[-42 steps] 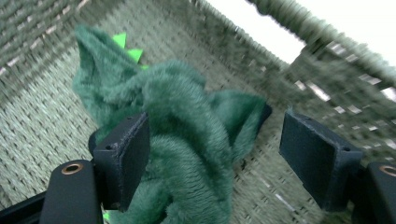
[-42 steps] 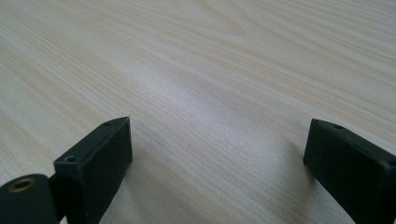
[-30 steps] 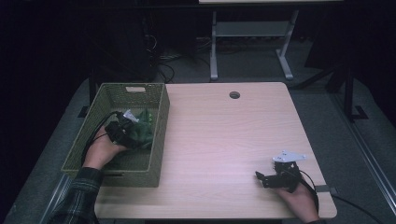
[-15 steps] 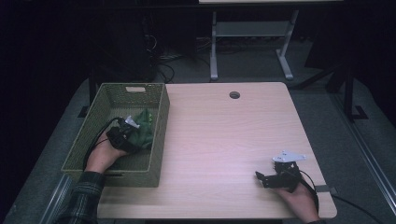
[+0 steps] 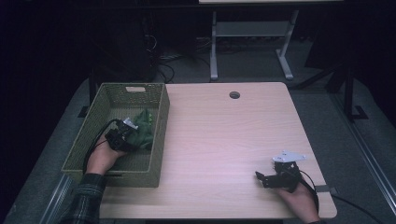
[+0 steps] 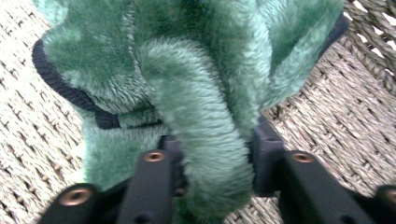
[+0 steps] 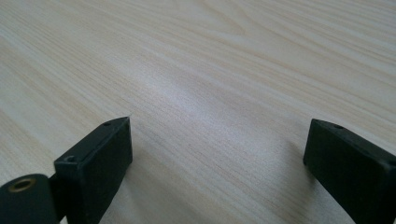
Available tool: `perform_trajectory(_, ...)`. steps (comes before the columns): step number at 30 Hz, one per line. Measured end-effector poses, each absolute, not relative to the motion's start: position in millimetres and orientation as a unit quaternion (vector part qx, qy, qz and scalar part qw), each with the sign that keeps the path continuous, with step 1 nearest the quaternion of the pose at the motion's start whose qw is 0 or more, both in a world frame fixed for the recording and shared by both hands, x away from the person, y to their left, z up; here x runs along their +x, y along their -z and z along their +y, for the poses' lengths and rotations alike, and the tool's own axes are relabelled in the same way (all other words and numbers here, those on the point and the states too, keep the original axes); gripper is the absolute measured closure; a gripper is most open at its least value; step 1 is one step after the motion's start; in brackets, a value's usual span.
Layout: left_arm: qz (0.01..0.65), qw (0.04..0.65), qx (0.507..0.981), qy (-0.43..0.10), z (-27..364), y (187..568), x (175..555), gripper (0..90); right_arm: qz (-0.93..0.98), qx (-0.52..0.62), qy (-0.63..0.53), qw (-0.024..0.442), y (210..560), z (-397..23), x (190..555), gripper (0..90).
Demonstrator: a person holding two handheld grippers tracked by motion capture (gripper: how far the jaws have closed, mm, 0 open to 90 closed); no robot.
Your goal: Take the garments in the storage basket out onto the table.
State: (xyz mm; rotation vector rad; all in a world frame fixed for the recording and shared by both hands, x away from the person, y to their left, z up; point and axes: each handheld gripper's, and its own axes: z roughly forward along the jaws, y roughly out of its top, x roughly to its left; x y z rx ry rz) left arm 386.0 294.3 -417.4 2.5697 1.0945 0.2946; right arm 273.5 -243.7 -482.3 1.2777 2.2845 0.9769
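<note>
Left gripper (image 6: pixel 212 161): jaws have just been closing and now stand narrowed on a fold of the green plush toy (image 6: pixel 196 88). In the left gripper view, a thick roll of green fur sits squarely between the two black jaws, both pressing against its sides; the fur bulges out above and below the grip. A dark navy trim runs along one edge of the toy, to the left of the pinched fold.

In the high view, the left gripper (image 5: pixel 125 134) sits inside the woven basket (image 5: pixel 158 140), held by the person's left hand (image 5: pixel 103 157), with its black cable looping back along the forearm toward the plaid sleeve (image 5: pixel 84 200). The toy (image 5: pixel 142 128) lies in the basket's right half, close to the right wall, touching the gripper's front end. Woven basket floor (image 6: pixel 327 121) shows beneath and around the toy; whether the toy is lifted clear of it cannot be told.

Right gripper (image 7: pixel 217 154): jaws stand wide apart with nothing between them, bare light wooden table (image 7: pixel 210 70) beneath. In the high view, the right gripper (image 5: pixel 266 178) rests at the table's near right corner in the person's right hand (image 5: pixel 299 203), grey three-cornered plate on top, well apart from the basket.

The basket stands at the table's (image 5: pixel 224 135) left edge.
</note>
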Motion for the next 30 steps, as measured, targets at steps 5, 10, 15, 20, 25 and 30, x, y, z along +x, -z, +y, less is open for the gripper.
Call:
perform_trajectory(5, 0.398, 0.177, 0.896, -0.086, 297.0, 413.9, 386.1, 75.9, 0.805, 0.45, -0.345, 0.173, 482.3, -243.7, 273.6, 7.4)
perform_trajectory(10, 0.405, 0.186, 0.892, -0.07, 299.7, 410.0, 388.9, 77.1, 0.805, 0.451, -0.344, 0.173, 482.3, -243.7, 273.6, 7.4)
perform_trajectory(15, 0.413, 0.189, 0.889, -0.063, 303.2, 398.7, 392.7, 78.0, 0.805, 0.451, -0.344, 0.173, 482.2, -243.7, 273.6, 7.4)
perform_trajectory(20, 0.424, 0.209, 0.879, -0.064, 305.7, 383.5, 392.2, 78.1, 0.805, 0.45, -0.344, 0.173, 482.3, -243.8, 273.6, 7.4)
perform_trajectory(25, 0.425, 0.221, 0.875, -0.064, 303.1, 359.4, 392.8, 78.2, 0.806, 0.449, -0.344, 0.173, 482.2, -243.9, 273.5, 7.4)
perform_trajectory(30, 0.425, 0.222, 0.875, -0.067, 301.7, 342.4, 394.8, 78.6, 0.806, 0.449, -0.344, 0.173, 482.2, -243.9, 273.5, 7.4)
